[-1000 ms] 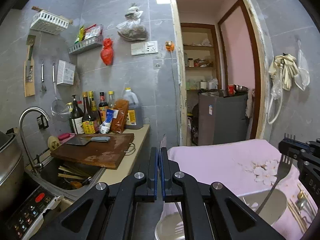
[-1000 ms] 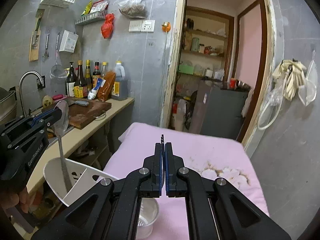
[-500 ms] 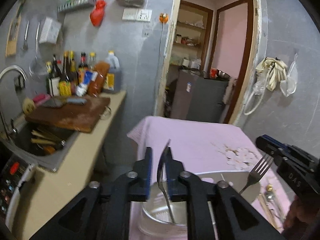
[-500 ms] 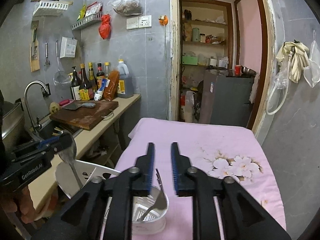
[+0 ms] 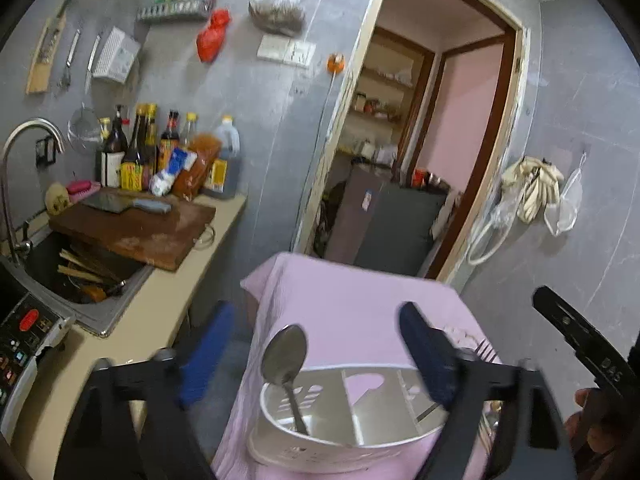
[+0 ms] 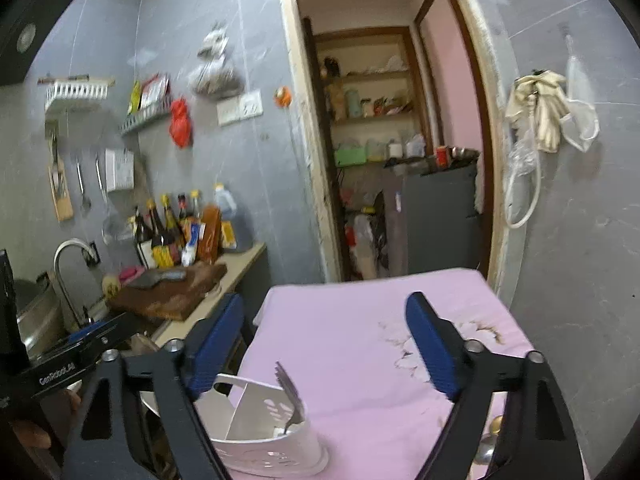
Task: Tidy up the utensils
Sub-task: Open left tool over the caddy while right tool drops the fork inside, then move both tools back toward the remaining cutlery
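Observation:
A white utensil holder (image 5: 352,436) with dividers stands on the pink tablecloth (image 5: 352,300). A metal spoon (image 5: 285,356) stands bowl-up in its left compartment. A fork (image 6: 290,390) stands tines-up in its right compartment; its tines also show in the left wrist view (image 5: 485,349). My left gripper (image 5: 316,344) is open wide and empty above the holder. My right gripper (image 6: 324,340) is open wide and empty above the holder (image 6: 260,436). The other gripper's body shows at each view's edge.
A counter on the left carries a wooden cutting board (image 5: 136,232) with a cleaver, sauce bottles (image 5: 160,156) and a sink (image 5: 80,272) with utensils in it. More utensils (image 6: 490,436) lie on the cloth right of the holder. An open doorway (image 6: 400,160) lies behind the table.
Both grippers have opened wide and let go: the spoon now stands in the holder's left compartment, the fork in its right. Both grippers have drawn back from the holder.

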`<move>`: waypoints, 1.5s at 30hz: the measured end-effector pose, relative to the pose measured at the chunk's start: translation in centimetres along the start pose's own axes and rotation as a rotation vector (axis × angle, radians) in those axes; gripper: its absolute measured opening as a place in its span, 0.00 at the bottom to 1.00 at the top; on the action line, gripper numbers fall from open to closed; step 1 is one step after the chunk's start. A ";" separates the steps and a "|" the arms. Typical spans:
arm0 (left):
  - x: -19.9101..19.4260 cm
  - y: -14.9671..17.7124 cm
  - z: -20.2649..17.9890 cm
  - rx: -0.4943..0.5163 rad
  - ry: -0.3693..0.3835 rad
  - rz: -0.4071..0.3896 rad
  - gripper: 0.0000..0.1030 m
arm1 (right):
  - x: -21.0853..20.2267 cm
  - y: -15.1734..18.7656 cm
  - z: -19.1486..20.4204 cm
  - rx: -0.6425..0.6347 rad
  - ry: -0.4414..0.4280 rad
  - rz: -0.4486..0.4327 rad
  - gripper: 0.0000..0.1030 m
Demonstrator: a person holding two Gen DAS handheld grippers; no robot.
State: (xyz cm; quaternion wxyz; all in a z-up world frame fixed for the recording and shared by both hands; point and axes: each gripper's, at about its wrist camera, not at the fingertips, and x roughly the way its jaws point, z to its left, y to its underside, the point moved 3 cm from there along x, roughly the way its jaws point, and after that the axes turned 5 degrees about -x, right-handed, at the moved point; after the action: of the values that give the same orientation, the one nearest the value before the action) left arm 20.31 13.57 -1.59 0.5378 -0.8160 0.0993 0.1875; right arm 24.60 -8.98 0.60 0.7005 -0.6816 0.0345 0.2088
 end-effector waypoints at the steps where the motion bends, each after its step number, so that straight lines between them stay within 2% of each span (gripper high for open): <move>1: -0.4 0.0 -0.4 0.000 0.000 -0.021 0.97 | -0.5 -0.1 -0.4 0.007 0.006 -0.011 0.85; 5: -1.6 0.3 -2.3 0.037 -0.001 -0.061 0.99 | -2.5 -0.2 -2.2 0.032 0.038 -0.037 0.97; 7: -2.0 0.7 -3.6 0.078 -0.006 -0.070 0.99 | -3.5 0.0 -3.2 0.040 0.054 -0.043 0.98; 10: -2.7 1.7 -5.6 0.124 -0.003 -0.085 0.99 | -5.1 0.6 -4.9 0.032 0.083 -0.044 0.99; 16: -4.2 4.0 -9.6 0.150 0.022 -0.108 0.99 | -8.1 2.0 -8.6 0.007 0.142 -0.034 0.99; 24: -5.0 8.1 -15.1 0.193 -0.002 -0.126 0.99 | -9.9 3.9 -14.6 -0.001 0.164 0.001 0.99; 31: -3.3 12.9 -18.4 0.187 -0.055 -0.068 0.99 | -8.1 7.5 -20.1 0.008 0.145 0.080 0.99; 38: 0.5 16.9 -20.6 0.196 -0.076 0.027 0.99 | -3.4 11.8 -24.7 0.026 0.091 0.190 0.99; 45: 5.1 19.0 -21.4 0.191 -0.086 0.154 0.99 | 1.4 14.5 -26.3 0.040 0.017 0.239 0.98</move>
State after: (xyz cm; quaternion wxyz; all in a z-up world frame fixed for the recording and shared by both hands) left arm 22.26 -13.49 -12.15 0.6010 -0.7421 0.1560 0.2527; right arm 27.21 -34.36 -15.33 0.6836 -0.6603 0.1255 0.2845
